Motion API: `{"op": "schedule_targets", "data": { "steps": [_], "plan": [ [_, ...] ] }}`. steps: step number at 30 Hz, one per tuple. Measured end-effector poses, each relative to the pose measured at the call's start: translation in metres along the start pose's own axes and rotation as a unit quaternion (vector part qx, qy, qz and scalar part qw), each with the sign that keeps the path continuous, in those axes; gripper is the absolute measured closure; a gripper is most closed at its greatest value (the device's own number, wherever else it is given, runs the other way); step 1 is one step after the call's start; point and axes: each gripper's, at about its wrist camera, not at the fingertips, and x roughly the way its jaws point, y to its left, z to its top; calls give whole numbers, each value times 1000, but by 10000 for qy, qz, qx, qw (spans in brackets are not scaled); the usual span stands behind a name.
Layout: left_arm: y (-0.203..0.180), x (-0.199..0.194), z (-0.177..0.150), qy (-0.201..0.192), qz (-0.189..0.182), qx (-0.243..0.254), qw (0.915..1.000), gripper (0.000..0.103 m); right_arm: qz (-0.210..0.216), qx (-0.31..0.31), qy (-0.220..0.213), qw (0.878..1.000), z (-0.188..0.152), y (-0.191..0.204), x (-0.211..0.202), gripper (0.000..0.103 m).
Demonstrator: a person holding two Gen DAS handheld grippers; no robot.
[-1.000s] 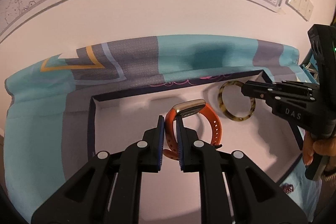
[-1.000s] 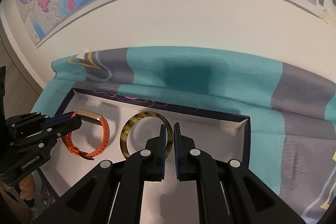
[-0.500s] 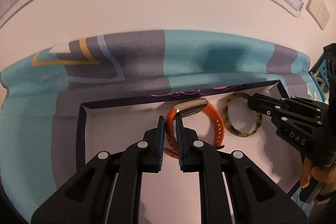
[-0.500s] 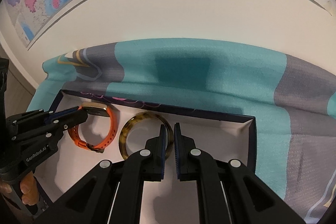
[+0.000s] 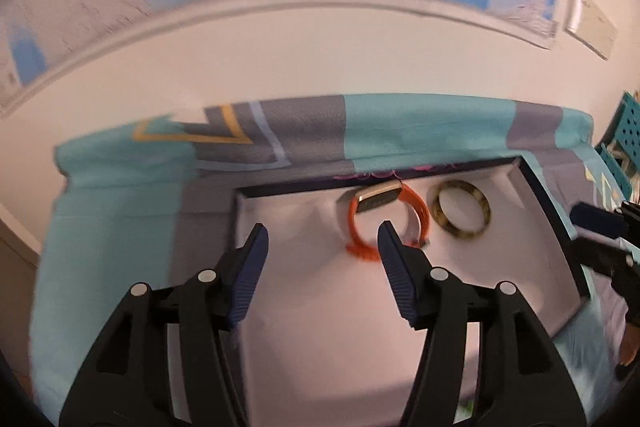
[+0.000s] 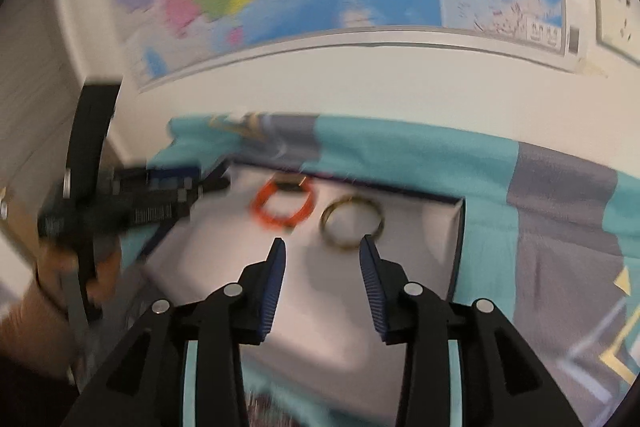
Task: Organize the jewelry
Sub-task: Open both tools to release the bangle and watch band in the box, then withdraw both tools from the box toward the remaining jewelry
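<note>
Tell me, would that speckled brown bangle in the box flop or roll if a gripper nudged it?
The tortoiseshell bangle keeps a clean round hoop shape, so it is probably rigid, not floppy. It lies flat on the white box floor, so a nudge would likely slide it rather than roll it. Its glossy surface may be slippery.

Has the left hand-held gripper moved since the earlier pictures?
Yes. The left hand-held gripper opened and drew back from the orange strap watch, which lies in the white tray.

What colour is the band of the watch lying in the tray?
Orange. The watch band shows most clearly in the left wrist view, beside the mottled brown bangle.
</note>
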Motion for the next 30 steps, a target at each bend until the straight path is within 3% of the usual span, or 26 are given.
{"op": "schedule_targets", "data": {
  "steps": [6, 14, 24, 28, 30],
  "plan": [
    [-7, -59, -47, -382, -548, 310, 9973, 43, 179, -258, 314, 9990, -54, 20, -24, 67],
    [-20, -81, -106, -291, -1175, 278, 9923, 43, 376, -160, 480, 9980, -100, 39, -35, 67],
    [-24, -83, -139, -76, -1259, 202, 9918, 40, 86, -377, 680, 9969, -109, 54, -16, 67],
    [-20, -83, -144, -45, -1245, 133, 9921, 39, 3, -506, 632, 9967, -109, 60, -17, 84],
    [-16, -83, -145, -43, -1260, 71, 9920, 39, 9, -512, 583, 9970, -108, 60, -20, 87]
  ]
}}
